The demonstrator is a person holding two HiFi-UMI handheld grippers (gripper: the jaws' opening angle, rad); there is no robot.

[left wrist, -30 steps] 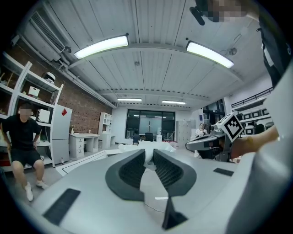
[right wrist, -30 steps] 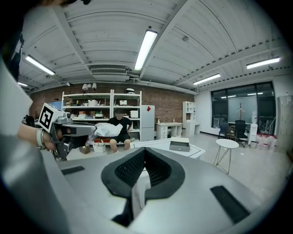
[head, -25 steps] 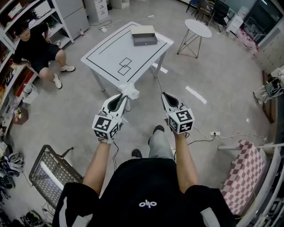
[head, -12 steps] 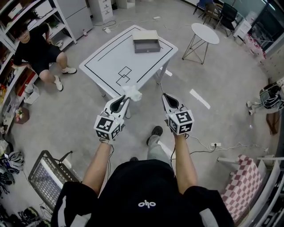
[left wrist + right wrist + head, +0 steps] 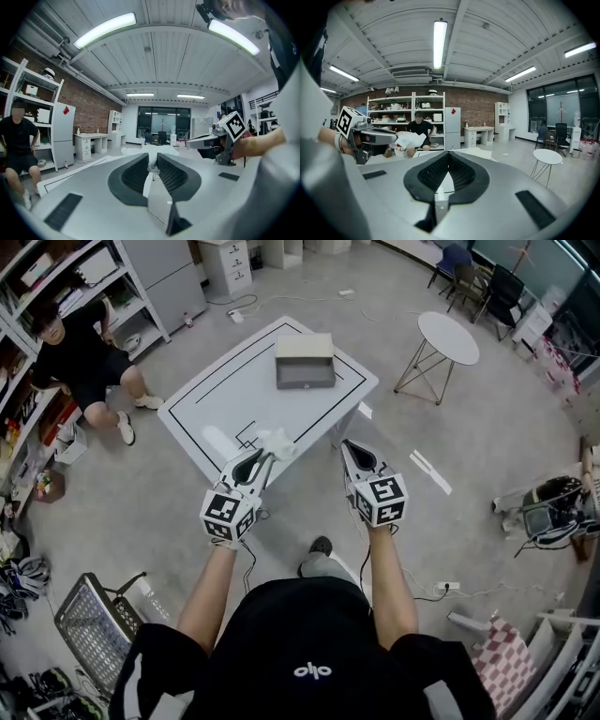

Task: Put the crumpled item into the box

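A white crumpled item (image 5: 280, 443) is pinched in my left gripper (image 5: 267, 457), held over the near edge of the white table (image 5: 216, 390). In the left gripper view the item (image 5: 156, 151) bulges out above the jaw tips of that gripper (image 5: 152, 161). The box (image 5: 305, 362), grey and open with a beige lid behind it, sits at the table's far side. My right gripper (image 5: 348, 448) is level with the left one and shut on nothing; its jaws meet at the tip (image 5: 448, 155). From the right gripper view the crumpled item (image 5: 411, 139) shows at the left.
A person (image 5: 80, 357) sits on the floor by shelves at the left. A round side table (image 5: 448, 337) stands to the right of the white table. A wire basket (image 5: 98, 620) is at my lower left. A cable and power strip (image 5: 448, 588) lie on the floor at the right.
The table has come nearer: its front edge now lies under both gripper tips. The left gripper still holds the crumpled item; both grippers keep their spacing.
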